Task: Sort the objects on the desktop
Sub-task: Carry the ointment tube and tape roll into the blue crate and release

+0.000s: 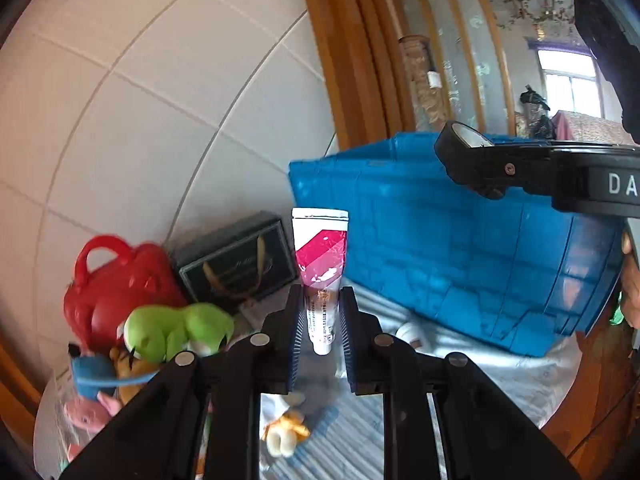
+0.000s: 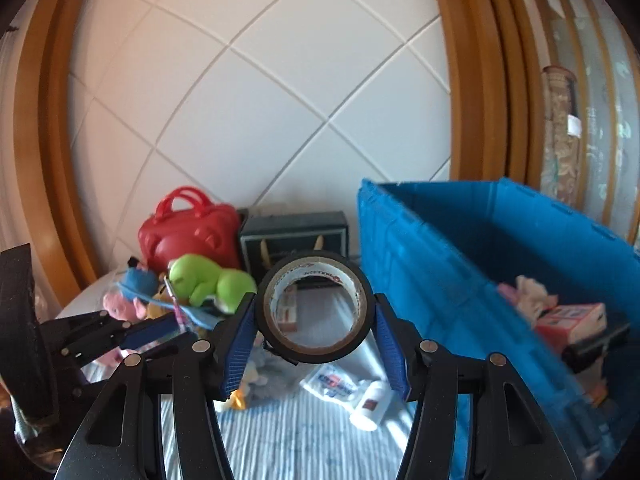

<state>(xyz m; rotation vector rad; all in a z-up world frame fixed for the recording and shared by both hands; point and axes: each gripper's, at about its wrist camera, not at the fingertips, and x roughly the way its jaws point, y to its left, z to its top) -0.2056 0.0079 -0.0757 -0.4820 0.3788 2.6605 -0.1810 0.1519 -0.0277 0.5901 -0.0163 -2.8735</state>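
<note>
My left gripper (image 1: 322, 300) is shut on a white tube with a pink and red pattern (image 1: 320, 256). The tube stands upright between the blue pads with its cap (image 1: 322, 346) pointing down. My right gripper (image 2: 314, 306) is shut on a black roll of tape (image 2: 320, 354), gripped across its width with its hole facing the camera. Both are raised above the striped cloth (image 2: 288, 440). A blue crate (image 2: 420, 260) stands to the right. The left wrist view shows the right gripper (image 1: 472, 160) with the tape (image 1: 464, 136) in front of the crate (image 1: 440, 248). The left gripper (image 2: 176, 322) is at the lower left of the right wrist view.
A red handbag (image 2: 188, 232), a dark box (image 2: 296, 236) and a heap of plush toys led by a green one (image 2: 208, 280) sit against the tiled wall. A white bottle (image 2: 372, 402) and a sachet (image 2: 332, 384) lie on the cloth. The crate holds a pink box (image 2: 572, 320) and a plush (image 2: 528, 292).
</note>
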